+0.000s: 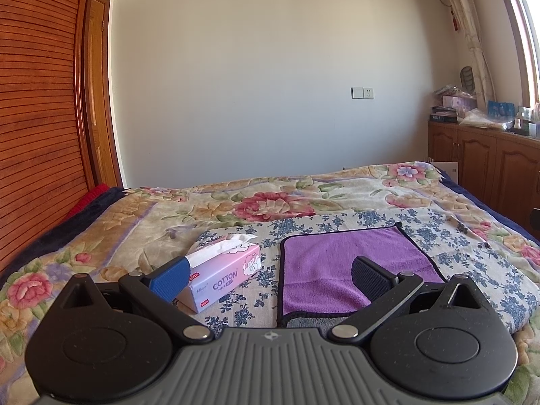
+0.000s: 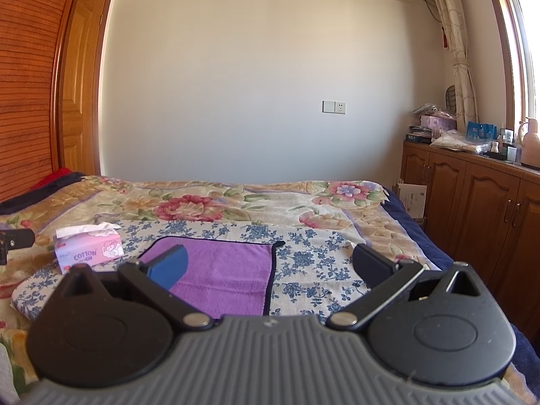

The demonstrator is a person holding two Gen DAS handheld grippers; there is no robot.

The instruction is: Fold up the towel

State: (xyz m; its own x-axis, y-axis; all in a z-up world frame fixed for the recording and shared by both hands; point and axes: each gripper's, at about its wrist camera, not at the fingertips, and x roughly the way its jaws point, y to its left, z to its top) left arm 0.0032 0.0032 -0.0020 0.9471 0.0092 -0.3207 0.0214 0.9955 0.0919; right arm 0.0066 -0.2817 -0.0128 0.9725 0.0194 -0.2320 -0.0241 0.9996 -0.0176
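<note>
A purple towel [image 1: 324,263] with a dark border lies flat on the blue-flowered cloth on the bed; its near edge is folded over, showing a grey underside. It also shows in the right wrist view [image 2: 229,276]. My left gripper [image 1: 270,275] is open and empty, held above the towel's near left edge. My right gripper [image 2: 270,266] is open and empty, held above the towel's near right edge. A small part of the left gripper shows at the left edge of the right wrist view [image 2: 13,241].
A pink tissue box [image 1: 222,271] marked COTTON stands left of the towel, also in the right wrist view [image 2: 89,248]. The floral blanket [image 1: 270,199] covers the bed. A wooden headboard [image 1: 33,135] is at the left, and wooden cabinets [image 2: 472,209] stand at the right.
</note>
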